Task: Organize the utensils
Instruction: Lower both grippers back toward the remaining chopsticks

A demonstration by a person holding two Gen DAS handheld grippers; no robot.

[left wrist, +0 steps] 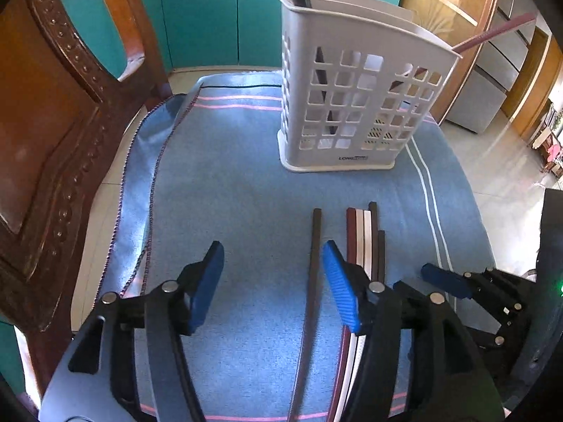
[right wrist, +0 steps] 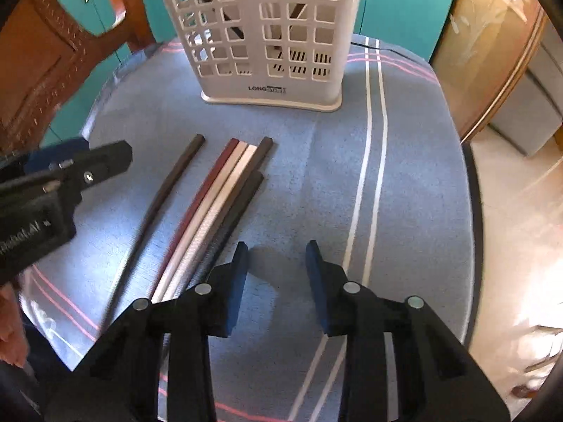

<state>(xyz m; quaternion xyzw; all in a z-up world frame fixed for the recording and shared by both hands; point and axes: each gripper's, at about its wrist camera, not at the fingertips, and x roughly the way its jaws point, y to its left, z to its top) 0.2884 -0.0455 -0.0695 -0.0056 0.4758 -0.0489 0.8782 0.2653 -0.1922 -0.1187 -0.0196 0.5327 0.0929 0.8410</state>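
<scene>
Left wrist view: left gripper point(left wrist: 272, 256) spread, nothing pinched, single dark chopstick point(left wrist: 313, 263) lying between the jaws near the right pad. Just right, bundled chopsticks point(left wrist: 366, 242) on blue cloth point(left wrist: 228, 183). Ahead, white holder point(left wrist: 352, 105) upright. Right wrist view: right gripper point(right wrist: 276, 256) parted, empty, bundle just left.

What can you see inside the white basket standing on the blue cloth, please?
Through the basket's holes, a dark stick leans in the left compartment and a reddish stick pokes out on the right. The solid rim hides anything shorter.
</scene>
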